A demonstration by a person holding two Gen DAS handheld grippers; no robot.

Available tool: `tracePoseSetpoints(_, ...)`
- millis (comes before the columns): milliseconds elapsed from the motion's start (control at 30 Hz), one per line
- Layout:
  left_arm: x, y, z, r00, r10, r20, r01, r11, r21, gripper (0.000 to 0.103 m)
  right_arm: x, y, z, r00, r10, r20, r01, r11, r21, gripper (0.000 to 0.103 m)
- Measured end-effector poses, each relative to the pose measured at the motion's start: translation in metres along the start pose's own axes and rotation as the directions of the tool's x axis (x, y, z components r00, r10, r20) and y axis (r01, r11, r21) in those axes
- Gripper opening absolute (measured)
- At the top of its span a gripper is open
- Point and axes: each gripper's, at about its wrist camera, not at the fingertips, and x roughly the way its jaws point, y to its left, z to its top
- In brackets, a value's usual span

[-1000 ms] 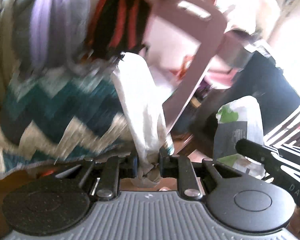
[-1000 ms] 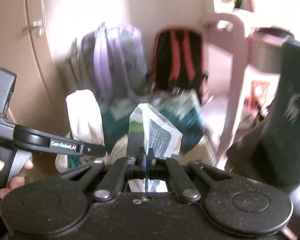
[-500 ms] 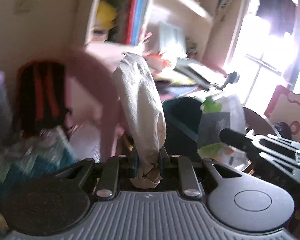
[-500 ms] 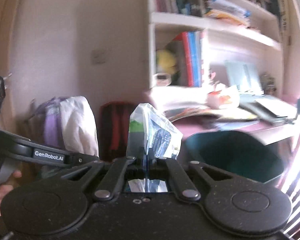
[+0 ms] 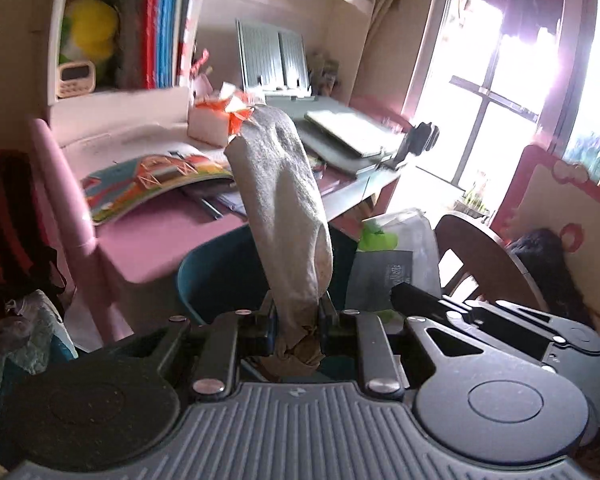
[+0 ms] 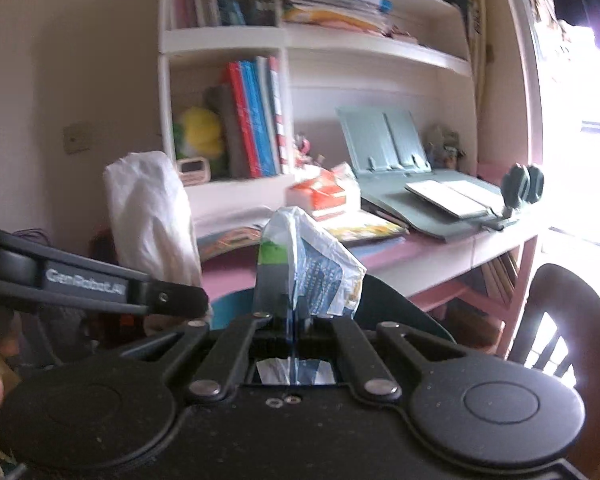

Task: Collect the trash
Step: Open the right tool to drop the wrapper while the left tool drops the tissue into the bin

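Two grippers hold trash above the teal bin [image 5: 220,276]: left gripper [image 5: 298,320], marked "GenRobot.AI", has jaws clamped on a grey tissue wad [image 5: 284,204]; right gripper [image 6: 294,316] jaws are fully closed on a wrapper [image 6: 316,264], print illegible.

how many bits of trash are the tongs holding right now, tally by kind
white crumpled tissue or cloth, pinched in the left tongs: 1
printed plastic wrapper, pinched in the right tongs: 1
total: 2
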Motion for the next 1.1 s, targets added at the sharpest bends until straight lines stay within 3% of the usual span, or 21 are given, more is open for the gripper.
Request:
tracePoseSetpoints(233, 0.06, -0.004, -0.007, 0.993, 0.029, -0.114, -0.026, 0.999, 0.029, 0.019, 0.044, -0.029, -0.029, 0.994, 0.009, -0.109, -0.006, 0.999, 0.032, 0.002)
tracePoseSetpoints(367, 0.081, -0.002, -0.01, 0.987, 0.036, -0.158, -0.03, 0.999, 0.041, 0.019, 0.053, -0.033, -0.038, 0.992, 0.014, -0.126, -0.008, 0.999, 0.046, 0.014)
tracePoseSetpoints(467, 0.094, -0.002, -0.016, 0.98, 0.059, -0.19, -0.046, 0.996, 0.073, 0.02, 0.056, -0.032, -0.041, 0.991, 0.011, -0.136, -0.007, 1.0, 0.03, 0.017)
tracePoseSetpoints(567, 0.096, -0.003, -0.019, 0.981, 0.07, -0.182, -0.055, 0.994, 0.09, 0.023, 0.054, -0.032, -0.044, 0.991, 0.006, -0.136, -0.003, 1.0, 0.021, 0.022)
tracePoseSetpoints(667, 0.094, -0.003, -0.019, 0.982, 0.051, -0.179, -0.038, 0.996, 0.077, 0.032, 0.05, -0.035, -0.044, 0.992, -0.007, -0.127, 0.012, 0.999, 0.034, 0.027)
tracePoseSetpoints(733, 0.089, -0.004, -0.018, 0.985, 0.051, -0.165, -0.041, 0.997, 0.064, 0.054, 0.045, -0.038, -0.042, 0.993, -0.01, -0.121, 0.016, 0.999, 0.044, 0.029)
tracePoseSetpoints(800, 0.081, -0.005, -0.018, 0.989, 0.056, -0.135, -0.047, 0.997, 0.066, 0.067, 0.038, -0.041, -0.041, 0.994, -0.016, -0.108, 0.021, 0.998, 0.053, 0.029)
tracePoseSetpoints(1100, 0.027, -0.006, -0.018, 0.998, 0.032, -0.053, -0.03, 0.999, 0.042, 0.073, -0.003, -0.033, -0.031, 0.998, 0.0, -0.064, 0.004, 0.999, 0.054, 0.045)
